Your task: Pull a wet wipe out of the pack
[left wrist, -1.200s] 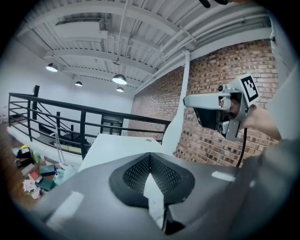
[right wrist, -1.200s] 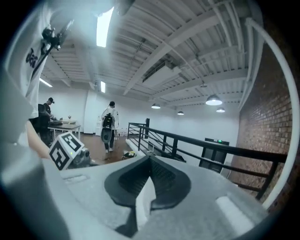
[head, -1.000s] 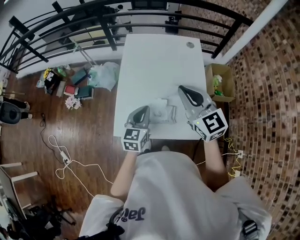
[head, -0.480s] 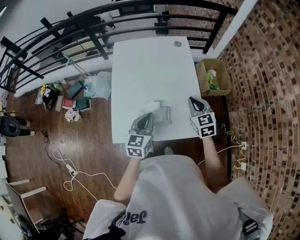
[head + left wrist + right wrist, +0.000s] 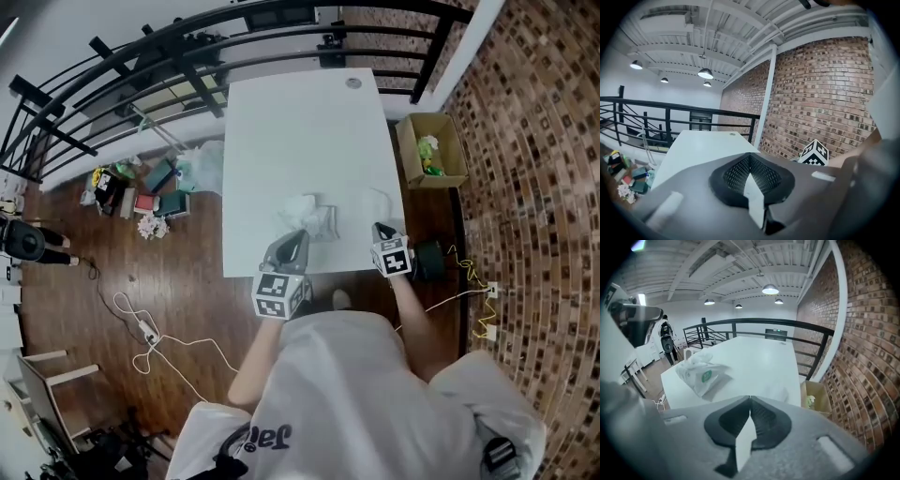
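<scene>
1. Our left gripper [image 5: 294, 240] and right gripper [image 5: 380, 231] are both shut tight, with nothing in them.
2. The wet wipe pack [image 5: 317, 221] lies on the white table [image 5: 300, 131], near our edge.
3. The pack is just past our left gripper, at 1 o'clock. From the right gripper it is farther, at 9 o'clock.
4. A white tuft [image 5: 298, 206] pokes out, maybe a wipe.
</scene>
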